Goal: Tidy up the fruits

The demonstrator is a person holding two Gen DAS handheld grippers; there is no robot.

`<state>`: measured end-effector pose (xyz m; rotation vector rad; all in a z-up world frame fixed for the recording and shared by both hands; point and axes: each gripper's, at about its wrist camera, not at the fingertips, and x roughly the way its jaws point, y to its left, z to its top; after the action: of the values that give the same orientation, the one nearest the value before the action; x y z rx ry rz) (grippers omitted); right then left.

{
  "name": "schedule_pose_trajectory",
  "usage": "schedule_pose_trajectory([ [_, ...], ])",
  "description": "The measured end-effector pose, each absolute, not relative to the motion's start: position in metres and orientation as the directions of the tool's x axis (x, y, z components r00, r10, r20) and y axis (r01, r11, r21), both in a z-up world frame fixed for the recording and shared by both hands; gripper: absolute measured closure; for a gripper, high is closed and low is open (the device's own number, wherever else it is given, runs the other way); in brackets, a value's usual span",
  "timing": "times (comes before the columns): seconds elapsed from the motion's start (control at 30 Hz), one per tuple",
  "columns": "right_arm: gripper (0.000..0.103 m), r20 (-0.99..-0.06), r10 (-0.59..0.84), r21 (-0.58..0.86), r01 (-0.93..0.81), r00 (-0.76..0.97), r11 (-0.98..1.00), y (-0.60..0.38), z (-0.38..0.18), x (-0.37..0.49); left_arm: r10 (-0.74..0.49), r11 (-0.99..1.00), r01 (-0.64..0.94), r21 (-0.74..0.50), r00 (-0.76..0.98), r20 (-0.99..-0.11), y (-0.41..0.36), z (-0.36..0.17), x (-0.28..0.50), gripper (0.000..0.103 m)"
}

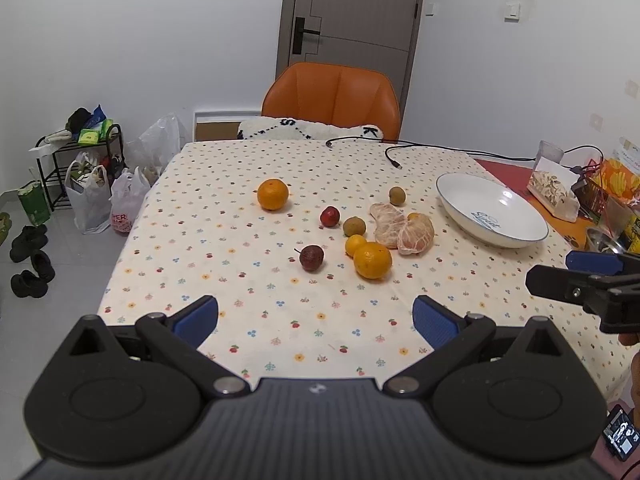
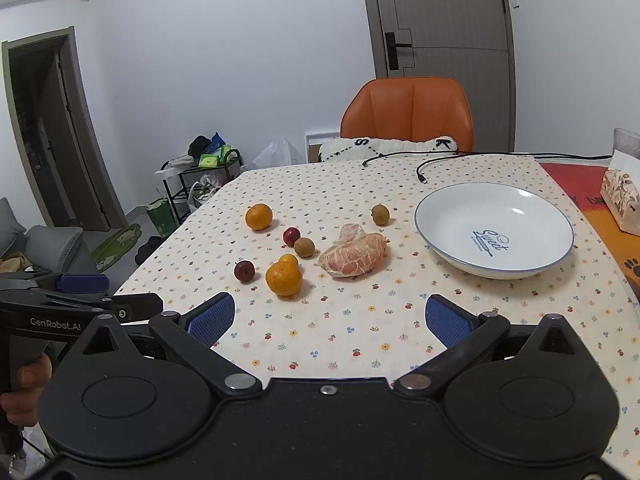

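I see the fruit loose mid-desk point(image 2: 360, 320): peeled pomelo segments point(image 2: 354, 258), a near mandarin point(image 2: 283, 278), a far mandarin point(image 2: 259, 216); the white bowl point(image 2: 440, 200) sits right of them, holding nothing; my left gripper point(image 1: 315, 320) and right gripper point(image 2: 330, 318) hover wide, gripping nothing.

A: We've got the table point(image 2: 400, 320) under a floral cloth, running ahead of both tongs.

B: On it? We count three oranges: lone orange point(image 2: 259, 217) far left, big orange point(image 2: 283, 278) nearest the tongs, small orange point(image 2: 288, 260) touching behind it.

A: Plus two red fruits point(image 2: 244, 271) point(image 2: 291, 236), two brown fruits point(image 2: 304, 247) point(image 2: 380, 214), and peeled pomelo pieces point(image 2: 354, 256) mid-table.

B: White bowl point(image 2: 448, 204) ahead right of the right tongs, nothing in it. Black cable point(image 2: 430, 165) at the far edge.
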<state>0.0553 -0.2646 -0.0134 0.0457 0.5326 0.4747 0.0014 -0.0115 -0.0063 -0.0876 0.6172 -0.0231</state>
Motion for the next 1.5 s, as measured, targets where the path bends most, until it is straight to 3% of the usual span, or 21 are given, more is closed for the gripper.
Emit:
schedule_pose_trajectory([
  [0.73, 0.001, -0.455, 0.516, 0.202, -0.480, 0.726, 0.854, -0.255, -0.037, 0.079, -0.079, 0.991, 0.006, -0.137, 0.840, -0.537, -0.004, -0.026, 0.034, 0.003],
  [0.97, 0.015, -0.459, 0.542, 0.248, -0.484, 0.704, 0.839, -0.249, -0.047, 0.095, -0.090, 0.986, 0.001, -0.164, 0.840, -0.535, 0.000, -0.035, 0.048, 0.017],
  [1.1, 0.024, -0.469, 0.556, 0.265, -0.491, 0.687, 0.830, -0.241, -0.052, 0.107, -0.099, 0.984, 0.001, -0.178, 0.834, -0.543, 0.001, -0.041, 0.059, 0.031],
  [1.5, 0.040, -0.502, 0.599, 0.323, -0.507, 0.624, 0.799, -0.219, -0.068, 0.140, -0.109, 0.978, -0.014, -0.209, 0.818, -0.564, 0.009, -0.057, 0.092, 0.049],
])
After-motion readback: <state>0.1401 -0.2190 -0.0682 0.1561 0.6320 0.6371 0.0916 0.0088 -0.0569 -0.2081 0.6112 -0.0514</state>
